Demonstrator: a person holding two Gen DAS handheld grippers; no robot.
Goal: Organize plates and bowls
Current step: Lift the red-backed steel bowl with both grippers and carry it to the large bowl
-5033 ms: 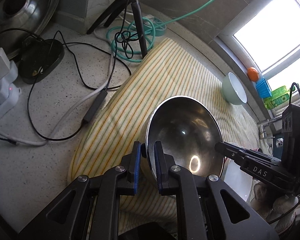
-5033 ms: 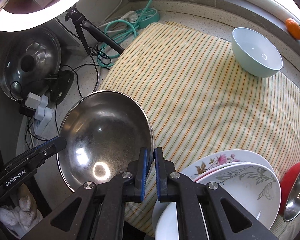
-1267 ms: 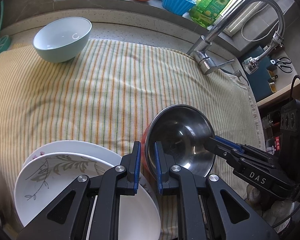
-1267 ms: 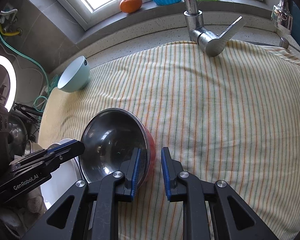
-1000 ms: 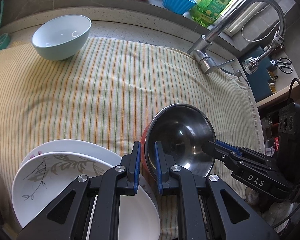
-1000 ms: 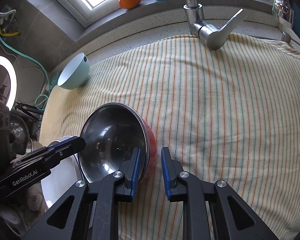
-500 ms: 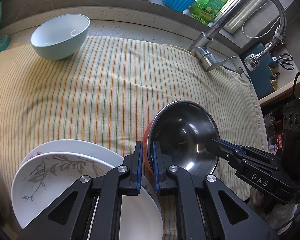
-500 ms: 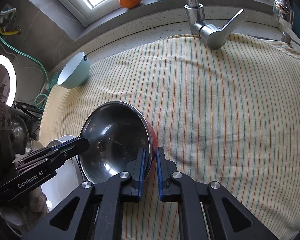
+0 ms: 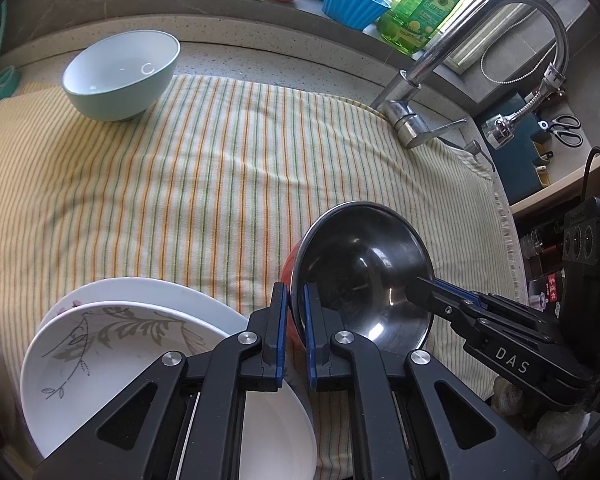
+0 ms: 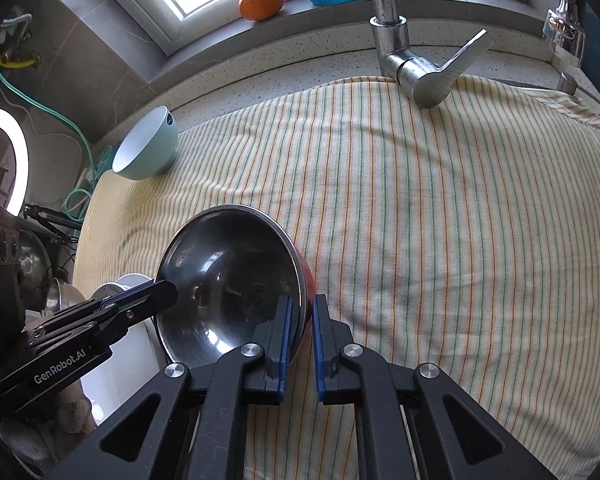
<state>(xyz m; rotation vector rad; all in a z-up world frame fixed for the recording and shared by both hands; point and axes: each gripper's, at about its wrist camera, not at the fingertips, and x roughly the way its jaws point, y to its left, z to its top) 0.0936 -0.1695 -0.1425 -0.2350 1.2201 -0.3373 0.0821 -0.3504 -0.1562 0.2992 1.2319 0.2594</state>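
Both tools (image 9: 295, 312) (image 10: 300, 320) newly clamped on bowl (image 9: 364, 272)

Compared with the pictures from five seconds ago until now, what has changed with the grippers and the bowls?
Five seconds ago both grippers held a plain steel bowl, now out of view. Now the left gripper and the right gripper clamp opposite rims of the red steel bowl beside the plates. A second ago the right jaws stood open around that rim; they have since closed. The light green bowl and striped cloth are unchanged.
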